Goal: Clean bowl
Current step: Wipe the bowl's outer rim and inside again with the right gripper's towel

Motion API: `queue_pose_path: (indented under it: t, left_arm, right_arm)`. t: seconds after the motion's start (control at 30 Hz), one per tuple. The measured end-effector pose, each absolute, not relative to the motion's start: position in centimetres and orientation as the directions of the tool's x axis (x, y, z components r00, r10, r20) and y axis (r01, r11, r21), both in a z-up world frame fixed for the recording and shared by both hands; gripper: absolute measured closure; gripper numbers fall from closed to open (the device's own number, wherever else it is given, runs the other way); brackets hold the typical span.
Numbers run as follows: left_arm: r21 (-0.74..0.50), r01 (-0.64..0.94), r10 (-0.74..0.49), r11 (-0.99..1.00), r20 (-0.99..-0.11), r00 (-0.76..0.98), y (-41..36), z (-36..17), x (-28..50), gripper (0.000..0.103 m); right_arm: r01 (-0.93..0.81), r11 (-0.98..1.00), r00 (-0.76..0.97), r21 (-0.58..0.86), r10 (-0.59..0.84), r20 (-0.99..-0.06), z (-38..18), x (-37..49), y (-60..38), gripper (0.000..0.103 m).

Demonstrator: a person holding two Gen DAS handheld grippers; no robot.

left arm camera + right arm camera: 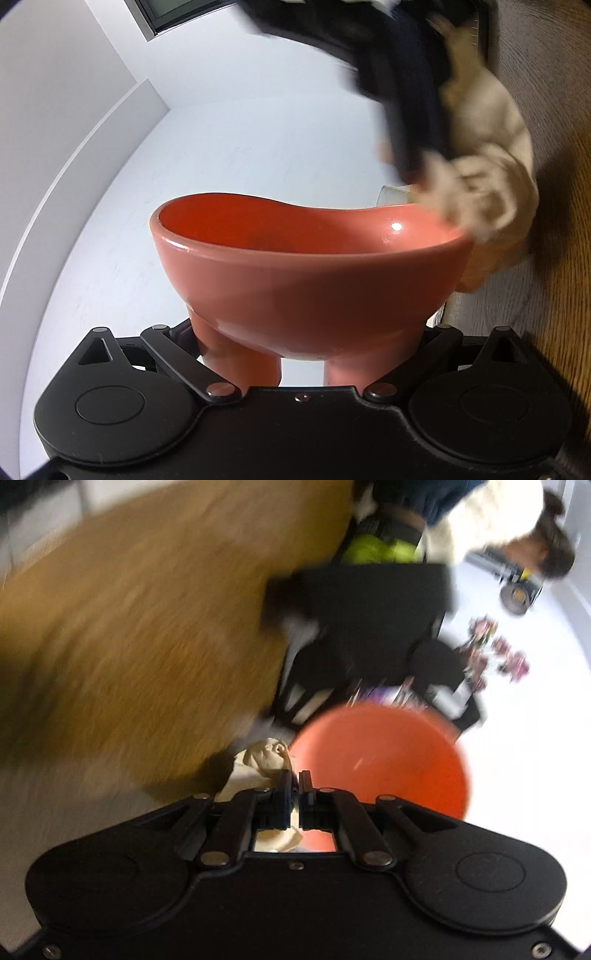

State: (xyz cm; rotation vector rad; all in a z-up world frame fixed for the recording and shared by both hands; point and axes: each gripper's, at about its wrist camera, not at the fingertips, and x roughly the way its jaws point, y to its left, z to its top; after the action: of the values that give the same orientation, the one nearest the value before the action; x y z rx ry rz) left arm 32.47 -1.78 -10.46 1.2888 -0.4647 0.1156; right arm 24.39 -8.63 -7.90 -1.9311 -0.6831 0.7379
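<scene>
Left gripper (pixel 301 354) jaws clamping red bowl (pixel 306 273) base; right gripper (pixel 294 794) pinching cloth (pixel 266 757) at right rim. Hard wiping risking bowl slipping.

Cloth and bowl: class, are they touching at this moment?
Touching. The left wrist view shows the beige cloth, held by the right gripper, pressed against the red bowl at its rim, no gap.

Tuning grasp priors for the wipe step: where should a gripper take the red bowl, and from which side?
By the base, from underneath. The red bowl narrows to a foot ring that the left gripper appears clamped around, leaving the open mouth free. That lets the right gripper, shut on the beige cloth, reach the rim. A rim grip would probably block wiping.
</scene>
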Motion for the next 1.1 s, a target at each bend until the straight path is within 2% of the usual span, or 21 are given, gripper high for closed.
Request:
queue_pose_path:
  t: [0.27, 0.57, 0.9, 1.1]
  left_arm:
    - [0.897, -0.338, -0.173, 0.287, 0.395, 0.902, -1.8, -10.5, 32.4, 0.006]
    - [0.897, -0.338, -0.173, 0.287, 0.395, 0.902, -1.8, -10.5, 32.4, 0.006]
    - [0.897, -0.338, -0.173, 0.287, 0.395, 0.902, -1.8, -10.5, 32.4, 0.006]
    - [0.897, -0.338, -0.173, 0.287, 0.395, 0.902, -1.8, -10.5, 32.4, 0.006]
  right_arm:
    - [0.269, -0.296, 0.618, -0.917, 0.783, -0.072, -3.5, 21.6, -7.0, 0.101]
    - [0.309, -0.177, 0.667, -0.935, 0.741, 0.081, 0.1, 26.2, -7.7, 0.101]
    - [0.268, -0.123, 0.757, -0.956, 0.640, 0.130, -2.1, 32.2, -9.3, 0.101]
    - [0.204, -0.163, 0.802, -0.965, 0.593, 0.070, -5.4, 34.1, -10.0, 0.101]
